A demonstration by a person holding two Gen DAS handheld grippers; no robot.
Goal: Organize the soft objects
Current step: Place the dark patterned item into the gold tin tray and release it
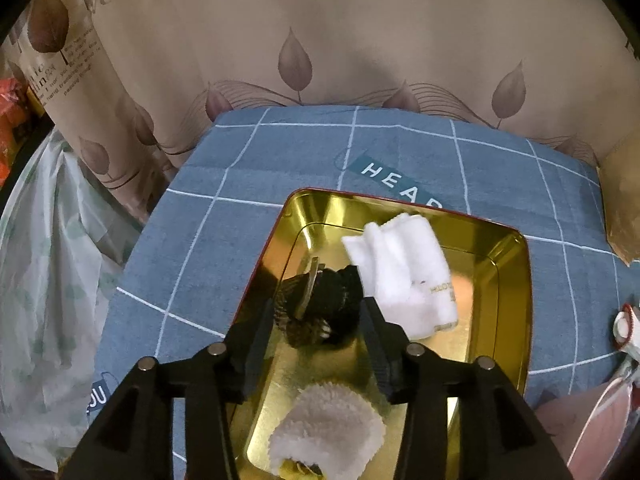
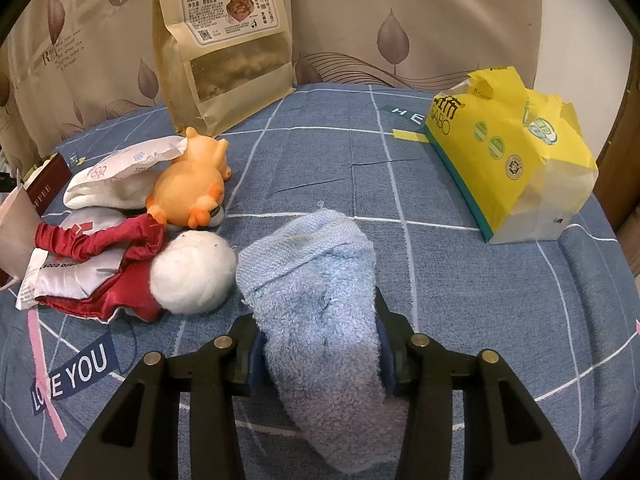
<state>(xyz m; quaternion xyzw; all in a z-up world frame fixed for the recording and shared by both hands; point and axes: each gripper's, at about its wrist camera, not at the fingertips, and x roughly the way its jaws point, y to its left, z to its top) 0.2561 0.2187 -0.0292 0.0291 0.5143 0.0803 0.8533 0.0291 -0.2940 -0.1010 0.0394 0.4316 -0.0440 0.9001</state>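
In the left wrist view a gold tin tray point(image 1: 508, 264) with a red rim holds a folded white cloth point(image 1: 404, 276), a dark scrunched item point(image 1: 328, 304) and a fluffy white cloth point(image 1: 328, 428). My left gripper point(image 1: 316, 320) hangs open above the tray, its fingers on either side of the dark item, not touching it. In the right wrist view my right gripper point(image 2: 316, 344) is shut on a light blue towel point(image 2: 320, 304), which droops over the blue checked tablecloth point(image 2: 460, 280). A white fluffy ball point(image 2: 192, 276) lies just left of the towel.
Left of the ball lie a red satin pouch point(image 2: 100, 240), a silver packet point(image 2: 68, 276), an orange toy animal point(image 2: 192, 184) and a white patterned packet point(image 2: 120, 172). A tall kraft snack bag point(image 2: 224, 36) stands at the back. A yellow tissue pack point(image 2: 508, 152) sits at the right.
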